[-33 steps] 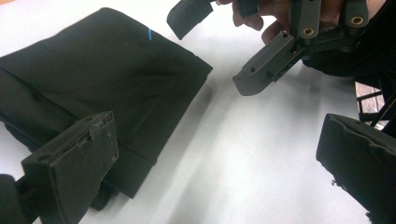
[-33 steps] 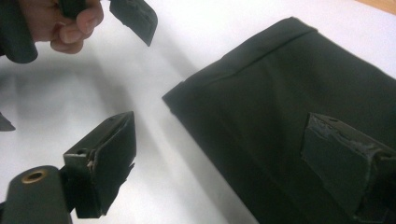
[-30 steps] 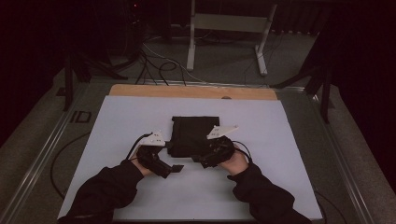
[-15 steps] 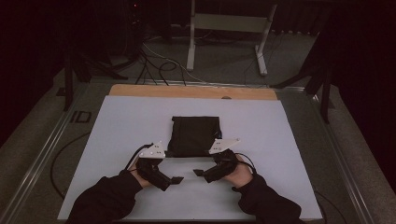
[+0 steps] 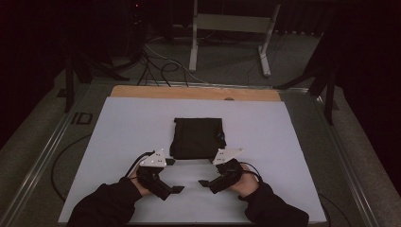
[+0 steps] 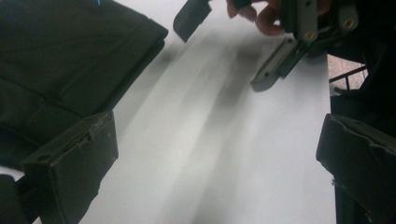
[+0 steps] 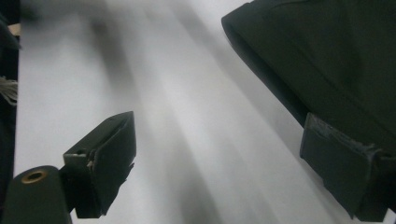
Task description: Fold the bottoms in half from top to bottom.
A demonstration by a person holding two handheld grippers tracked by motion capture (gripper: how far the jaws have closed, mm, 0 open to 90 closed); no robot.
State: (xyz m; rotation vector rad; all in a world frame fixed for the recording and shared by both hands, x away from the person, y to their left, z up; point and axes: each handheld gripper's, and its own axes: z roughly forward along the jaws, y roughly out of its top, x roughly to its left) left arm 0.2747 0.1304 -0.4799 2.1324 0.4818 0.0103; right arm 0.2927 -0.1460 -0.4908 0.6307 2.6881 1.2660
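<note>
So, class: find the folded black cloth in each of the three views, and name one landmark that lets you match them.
High view: the folded black cloth lies mid-table on the white sheet, just beyond both grippers.
Left gripper view: the cloth fills the upper left, behind the left jaw.
Right gripper view: the cloth fills the upper right, above the right jaw.
Shared landmark: the cloth's near edge against the white sheet.

Left gripper point(image 6: 219, 158): own jaws seen wide apart at bottom corners, nothing held betw. them. White sheet point(image 6: 224, 154) is seen under & ahead of the jaws, blurred w/ grey streaks. Folded black cloth point(image 6: 60, 70) lies ahead-left, its near edge just behind the left jaw. Right gripper point(image 6: 224, 51) is seen ahead at top, jaws spread, w/ fingers point(image 6: 261, 18) wrapped on its body.
</note>
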